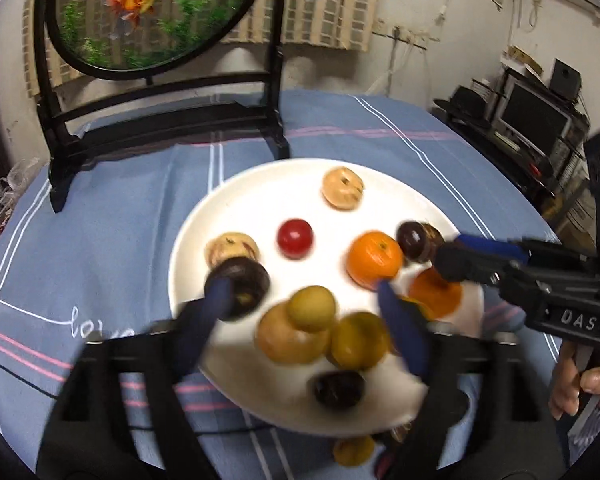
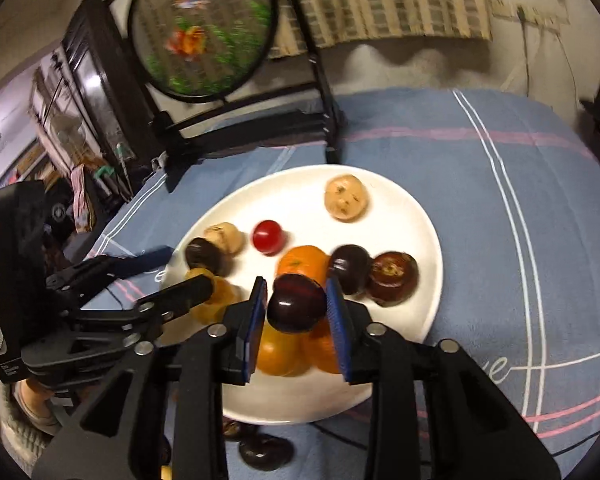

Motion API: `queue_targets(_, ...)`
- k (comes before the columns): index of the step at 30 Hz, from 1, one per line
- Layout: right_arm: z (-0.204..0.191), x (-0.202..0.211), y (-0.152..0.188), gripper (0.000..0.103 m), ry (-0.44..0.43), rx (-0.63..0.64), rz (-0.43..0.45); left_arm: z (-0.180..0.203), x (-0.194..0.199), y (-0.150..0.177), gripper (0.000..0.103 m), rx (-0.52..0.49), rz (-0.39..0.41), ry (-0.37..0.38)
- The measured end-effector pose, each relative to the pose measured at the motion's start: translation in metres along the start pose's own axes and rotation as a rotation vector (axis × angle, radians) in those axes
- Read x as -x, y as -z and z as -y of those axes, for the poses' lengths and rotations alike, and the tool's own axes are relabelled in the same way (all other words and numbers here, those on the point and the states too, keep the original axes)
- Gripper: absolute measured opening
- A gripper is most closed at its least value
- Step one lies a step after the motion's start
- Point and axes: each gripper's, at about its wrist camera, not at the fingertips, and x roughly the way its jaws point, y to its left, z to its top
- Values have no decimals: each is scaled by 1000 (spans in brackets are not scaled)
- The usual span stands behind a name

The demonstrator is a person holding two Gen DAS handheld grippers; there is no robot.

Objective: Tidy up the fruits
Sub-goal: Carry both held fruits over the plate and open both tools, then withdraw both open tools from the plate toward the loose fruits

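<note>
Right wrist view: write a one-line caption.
Open right gripper over a white plate of fruit, a dark plum between its pads.

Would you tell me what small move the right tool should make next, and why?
Probably lift the right tool back, clear of the dark plum. The plum sits between its parted pads, apparently resting on the oranges on the plate, so this drop looks finished. Another dark fruit lies on the cloth by the plate's near rim, a likely next pick.

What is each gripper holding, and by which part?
The left gripper, open, holds nothing. A dark fruit sits between the pads of the right gripper, at its sides; whether they press cannot be told.
</note>
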Motion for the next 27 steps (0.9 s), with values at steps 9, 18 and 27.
queue_targets(9,9,20,4,94,-56,-82,33,-21,5,8,101,77,-4,-40)
queue_targets(18,19,57,46,102,-49,-165,47,7,48,56,101,-85,25,-261)
queue_targets(27,14,83,77,102,-72,-185,66,31,93,125,101,-178,27,-355)
